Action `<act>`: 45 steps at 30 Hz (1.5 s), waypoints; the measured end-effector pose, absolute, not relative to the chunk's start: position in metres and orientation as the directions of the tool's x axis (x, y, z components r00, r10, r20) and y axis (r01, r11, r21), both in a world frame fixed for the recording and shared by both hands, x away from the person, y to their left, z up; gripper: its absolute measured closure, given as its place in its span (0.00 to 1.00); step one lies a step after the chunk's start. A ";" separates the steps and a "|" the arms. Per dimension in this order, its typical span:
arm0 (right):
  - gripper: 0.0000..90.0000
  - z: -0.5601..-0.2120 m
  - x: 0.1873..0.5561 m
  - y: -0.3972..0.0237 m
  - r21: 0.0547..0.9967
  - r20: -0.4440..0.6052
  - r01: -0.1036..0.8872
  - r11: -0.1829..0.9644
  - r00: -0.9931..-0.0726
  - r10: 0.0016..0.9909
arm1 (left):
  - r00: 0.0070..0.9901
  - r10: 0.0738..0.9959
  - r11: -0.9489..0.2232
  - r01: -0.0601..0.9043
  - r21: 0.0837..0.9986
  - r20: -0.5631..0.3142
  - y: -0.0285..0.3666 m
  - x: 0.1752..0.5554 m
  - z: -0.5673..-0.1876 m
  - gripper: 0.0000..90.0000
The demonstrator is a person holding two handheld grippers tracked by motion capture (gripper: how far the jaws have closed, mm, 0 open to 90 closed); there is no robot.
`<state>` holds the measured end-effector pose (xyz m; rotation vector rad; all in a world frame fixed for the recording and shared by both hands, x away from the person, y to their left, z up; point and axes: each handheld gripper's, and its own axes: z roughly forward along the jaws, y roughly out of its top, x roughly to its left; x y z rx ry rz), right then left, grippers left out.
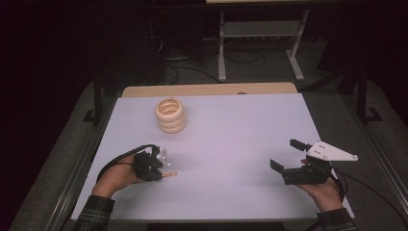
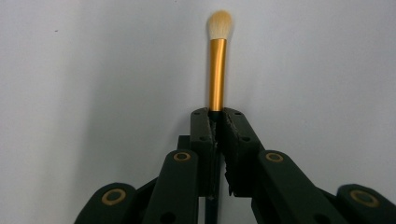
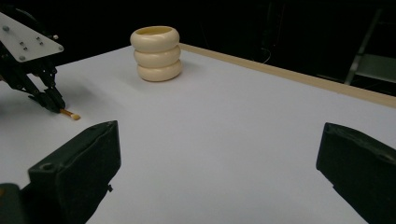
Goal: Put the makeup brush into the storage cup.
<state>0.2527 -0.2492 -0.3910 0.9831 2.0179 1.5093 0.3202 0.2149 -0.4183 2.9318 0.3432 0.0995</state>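
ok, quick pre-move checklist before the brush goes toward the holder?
1. Left gripper shut on the brush: ok, jaws closed on its handle.
2. Brush held straight along the jaws: ok, gold ferrule and bristles point forward.
3. Brush off the table: cannot tell, it sits low, near the surface.
4. Holder upright, mouth open: ok.
5. Path from brush to holder free: ok, bare table between.
6. Right gripper out of the way: ok, open, holding nothing, at the far side.

Dark room; white metal stand and cables on grey floor.
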 end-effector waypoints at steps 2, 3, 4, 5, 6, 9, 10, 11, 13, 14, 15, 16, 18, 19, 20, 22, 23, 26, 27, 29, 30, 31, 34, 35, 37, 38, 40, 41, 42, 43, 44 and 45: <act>0.00 -0.391 0.253 -0.249 0.947 0.072 0.281 0.155 -0.655 0.753 | 0.971 0.235 -0.955 0.223 0.194 0.042 0.215 0.321 -0.418 0.93; 0.00 -0.391 0.253 -0.250 0.947 0.071 0.281 0.154 -0.653 0.754 | 0.970 0.239 -0.954 0.227 0.196 0.042 0.216 0.321 -0.418 0.93; 0.00 -0.391 0.253 -0.250 0.947 0.071 0.281 0.154 -0.653 0.754 | 0.970 0.239 -0.954 0.227 0.196 0.042 0.216 0.321 -0.418 0.93; 0.00 -0.391 0.253 -0.250 0.947 0.072 0.281 0.154 -0.654 0.753 | 0.969 0.243 -0.953 0.230 0.195 0.041 0.215 0.321 -0.418 0.94; 0.00 -0.391 0.253 -0.250 0.947 0.072 0.281 0.154 -0.654 0.753 | 0.969 0.245 -0.953 0.233 0.194 0.041 0.216 0.321 -0.418 0.94; 0.00 -0.391 0.253 -0.250 0.948 0.073 0.281 0.152 -0.653 0.754 | 0.966 0.255 -0.950 0.243 0.196 0.039 0.216 0.321 -0.418 0.94; 0.00 -0.391 0.253 -0.250 0.948 0.073 0.281 0.152 -0.653 0.754 | 0.966 0.257 -0.950 0.245 0.196 0.039 0.216 0.321 -0.418 0.94; 0.00 -0.391 0.253 -0.250 0.948 0.072 0.281 0.152 -0.653 0.754 | 0.965 0.259 -0.949 0.247 0.198 0.037 0.216 0.321 -0.418 0.94; 0.00 -0.391 0.253 -0.250 0.948 0.073 0.281 0.151 -0.653 0.754 | 0.965 0.261 -0.948 0.249 0.197 0.034 0.216 0.321 -0.417 0.94; 0.00 -0.391 0.253 -0.250 0.948 0.073 0.281 0.151 -0.653 0.754 | 0.965 0.261 -0.948 0.249 0.197 0.034 0.216 0.321 -0.417 0.94; 0.00 -0.391 0.253 -0.250 0.948 0.073 0.281 0.152 -0.653 0.754 | 0.964 0.266 -0.945 0.256 0.203 0.024 0.216 0.321 -0.417 0.94; 0.00 -0.391 0.253 -0.250 0.948 0.073 0.281 0.152 -0.653 0.754 | 0.964 0.266 -0.945 0.256 0.203 0.024 0.216 0.321 -0.417 0.94; 0.00 -0.391 0.253 -0.250 0.948 0.075 0.282 0.150 -0.652 0.754 | 0.962 0.271 -0.942 0.262 0.210 0.015 0.217 0.321 -0.417 0.94; 0.00 -0.391 0.253 -0.251 0.948 0.074 0.280 0.150 -0.652 0.754 | 0.962 0.272 -0.940 0.263 0.215 0.011 0.217 0.321 -0.416 0.94; 0.00 -0.391 0.253 -0.250 0.948 0.074 0.281 0.150 -0.653 0.754 | 0.960 0.279 -0.937 0.270 0.222 0.008 0.218 0.321 -0.415 0.94; 0.00 -0.391 0.253 -0.251 0.948 0.075 0.281 0.149 -0.653 0.754 | 0.959 0.282 -0.934 0.272 0.230 0.009 0.218 0.321 -0.414 0.94; 0.00 -0.391 0.253 -0.251 0.948 0.075 0.280 0.148 -0.652 0.755 | 0.959 0.285 -0.930 0.275 0.244 0.007 0.220 0.322 -0.412 0.94; 0.00 -0.391 0.253 -0.251 0.948 0.077 0.281 0.146 -0.651 0.755 | 0.956 0.292 -0.924 0.282 0.260 0.002 0.221 0.322 -0.409 0.94; 0.00 -0.391 0.253 -0.251 0.948 0.077 0.282 0.146 -0.651 0.755 | 0.953 0.302 -0.915 0.290 0.281 0.000 0.222 0.322 -0.407 0.94; 0.00 -0.391 0.253 -0.251 0.948 0.077 0.281 0.146 -0.651 0.755 | 0.952 0.306 -0.905 0.294 0.308 -0.009 0.224 0.323 -0.404 0.94; 0.00 -0.391 0.253 -0.251 0.948 0.077 0.281 0.146 -0.651 0.755 | 0.952 0.306 -0.905 0.294 0.308 -0.009 0.224 0.323 -0.404 0.94; 0.00 -0.391 0.253 -0.251 0.948 0.076 0.281 0.147 -0.651 0.755 | 0.950 0.311 -0.895 0.298 0.333 -0.013 0.225 0.323 -0.402 0.94; 0.00 -0.391 0.253 -0.251 0.948 0.076 0.282 0.149 -0.652 0.754 | 0.947 0.321 -0.878 0.306 0.369 -0.021 0.228 0.323 -0.399 0.94; 0.00 -0.391 0.253 -0.251 0.948 0.076 0.282 0.149 -0.652 0.754 | 0.947 0.322 -0.873 0.305 0.381 -0.020 0.229 0.323 -0.397 0.94; 0.00 -0.391 0.253 -0.251 0.948 0.076 0.282 0.148 -0.652 0.754 | 0.943 0.331 -0.861 0.311 0.402 -0.020 0.231 0.323 -0.395 0.94; 0.00 -0.391 0.253 -0.251 0.948 0.076 0.282 0.148 -0.652 0.754 | 0.943 0.331 -0.861 0.311 0.402 -0.020 0.231 0.323 -0.395 0.94; 0.00 -0.391 0.253 -0.251 0.948 0.076 0.282 0.148 -0.652 0.754 | 0.938 0.345 -0.847 0.321 0.424 -0.021 0.233 0.323 -0.392 0.94; 0.00 -0.391 0.253 -0.251 0.948 0.077 0.283 0.149 -0.653 0.754 | 0.938 0.347 -0.840 0.324 0.435 -0.028 0.234 0.324 -0.392 0.94; 0.00 -0.391 0.253 -0.251 0.948 0.077 0.283 0.149 -0.653 0.754 | 0.938 0.347 -0.840 0.324 0.435 -0.028 0.234 0.324 -0.392 0.94; 0.00 -0.391 0.253 -0.250 0.947 0.076 0.283 0.150 -0.653 0.754 | 0.936 0.351 -0.833 0.325 0.447 -0.027 0.235 0.324 -0.391 0.94; 0.00 -0.391 0.253 -0.251 0.948 0.076 0.282 0.149 -0.653 0.754 | 0.933 0.359 -0.821 0.333 0.464 -0.035 0.237 0.324 -0.389 0.94; 0.00 -0.391 0.253 -0.251 0.948 0.077 0.282 0.147 -0.652 0.754 | 0.933 0.359 -0.814 0.331 0.477 -0.035 0.238 0.325 -0.388 0.94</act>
